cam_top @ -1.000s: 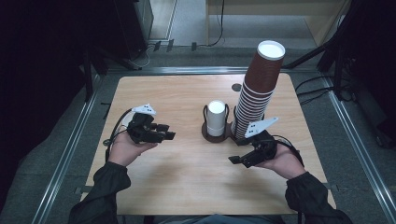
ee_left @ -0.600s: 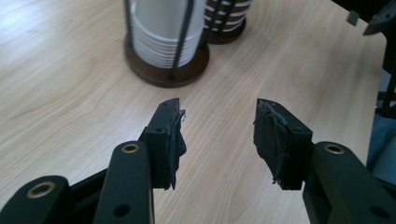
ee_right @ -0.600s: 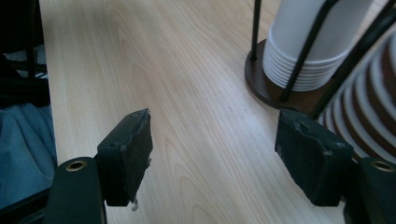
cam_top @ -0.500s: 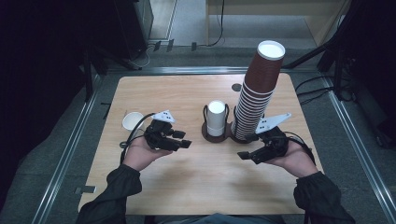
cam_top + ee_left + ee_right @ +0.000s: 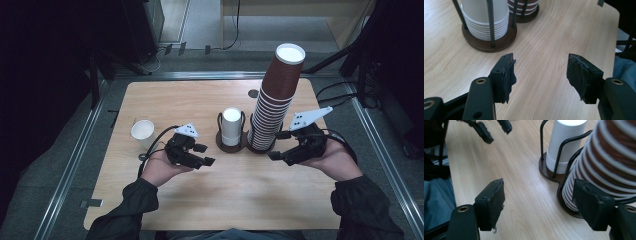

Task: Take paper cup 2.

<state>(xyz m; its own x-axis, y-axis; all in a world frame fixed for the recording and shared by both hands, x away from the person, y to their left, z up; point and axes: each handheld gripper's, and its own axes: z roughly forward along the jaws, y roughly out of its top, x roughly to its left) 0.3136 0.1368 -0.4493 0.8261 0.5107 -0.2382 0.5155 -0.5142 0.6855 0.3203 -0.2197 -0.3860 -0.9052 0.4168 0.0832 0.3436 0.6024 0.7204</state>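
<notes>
Black jaws of my left gripper (image 5: pixel 202 156) have just been opening, nothing between them; my right gripper (image 5: pixel 280 153) gapes empty. Wooden table (image 5: pixel 200 100); white cup (image 5: pixel 142 131) at nine o'clock.

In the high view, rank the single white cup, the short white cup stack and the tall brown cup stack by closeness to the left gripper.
Measured from the left gripper:
1. Short white cup stack, in the holder just ahead and to its right.
2. Single white cup, alone to its left, only slightly farther.
3. Tall brown cup stack, farther right.
</notes>
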